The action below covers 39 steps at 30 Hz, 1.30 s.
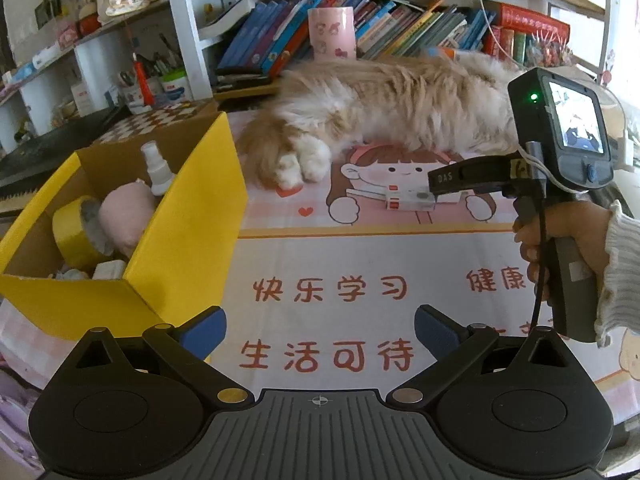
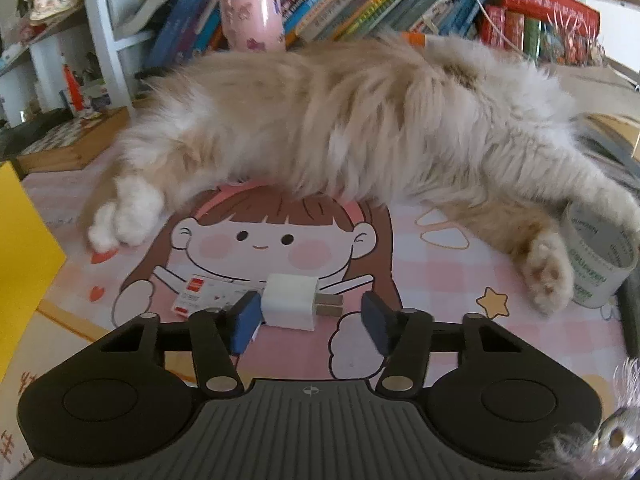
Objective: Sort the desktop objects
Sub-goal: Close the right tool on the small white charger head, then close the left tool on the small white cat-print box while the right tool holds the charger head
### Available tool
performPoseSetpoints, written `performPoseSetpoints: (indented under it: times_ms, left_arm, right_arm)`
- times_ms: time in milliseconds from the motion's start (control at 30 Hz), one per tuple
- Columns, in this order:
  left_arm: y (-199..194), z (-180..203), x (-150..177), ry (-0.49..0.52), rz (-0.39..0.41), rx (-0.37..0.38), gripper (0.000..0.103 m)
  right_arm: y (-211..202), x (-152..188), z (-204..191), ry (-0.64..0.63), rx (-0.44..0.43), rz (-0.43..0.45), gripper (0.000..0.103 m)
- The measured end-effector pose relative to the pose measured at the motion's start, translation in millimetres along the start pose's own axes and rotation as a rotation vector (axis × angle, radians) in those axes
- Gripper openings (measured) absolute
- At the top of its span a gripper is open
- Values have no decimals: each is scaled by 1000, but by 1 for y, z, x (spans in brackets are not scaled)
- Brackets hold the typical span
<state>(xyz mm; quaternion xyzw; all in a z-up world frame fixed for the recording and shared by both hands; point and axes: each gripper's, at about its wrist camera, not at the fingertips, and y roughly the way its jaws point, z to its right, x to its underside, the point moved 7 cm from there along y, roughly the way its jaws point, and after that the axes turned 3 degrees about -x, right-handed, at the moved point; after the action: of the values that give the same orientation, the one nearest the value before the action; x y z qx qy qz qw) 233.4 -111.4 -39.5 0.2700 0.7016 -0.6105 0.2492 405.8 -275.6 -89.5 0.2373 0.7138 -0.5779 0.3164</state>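
Observation:
A white charger plug [image 2: 289,302] lies on the pink cartoon desk mat [image 2: 440,264], on top of a small white and red card box [image 2: 192,294]. My right gripper [image 2: 308,322] is open, its blue pads on either side of the plug, the left pad close against it. In the left wrist view the right gripper [image 1: 440,182] hovers over the same box [image 1: 404,200]. My left gripper [image 1: 320,326] is open and empty above the mat. A yellow cardboard box [image 1: 188,236] at left holds yellow tape [image 1: 74,232], a pink plush [image 1: 124,216] and a spray bottle [image 1: 157,168].
A fluffy cream cat [image 2: 340,120] lies across the back of the mat, paws [image 2: 124,216] near the plug. A white roll [image 2: 600,256] sits by its hind leg at right. A pink cup [image 2: 254,16] and book rows [image 2: 400,0] stand behind.

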Motion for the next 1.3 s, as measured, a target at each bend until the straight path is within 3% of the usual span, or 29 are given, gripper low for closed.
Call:
performPoseSetpoints:
  times_ms: [33,267,500,667,900,1167,1300]
  left_arm:
    - [2,1,-2,3,-1,2,102]
    - [20,16,-15,30,15,41,102]
    - [55,43,-30,80,20,106,101]
    - [83,64,-53,118,66,134,100]
    - [127,85,-72,118,41,135,77]
    - [147,94,-78,121,58,148,74]
    - [155,92,-78,94,46,161,62]
  right_arm:
    - [1,-1,1,9,-12,3,41]
    - [-8,0,14,13,-1,7,41]
    - [-50,13,41,44,24,24,41]
    - [-82,26,60,73,60,33,41]
    - [-113,45,75,130,76,13,41]
    - [-124,51,77,140,68,-6,41]
    - [-124,49,73,127,62,-10,41]
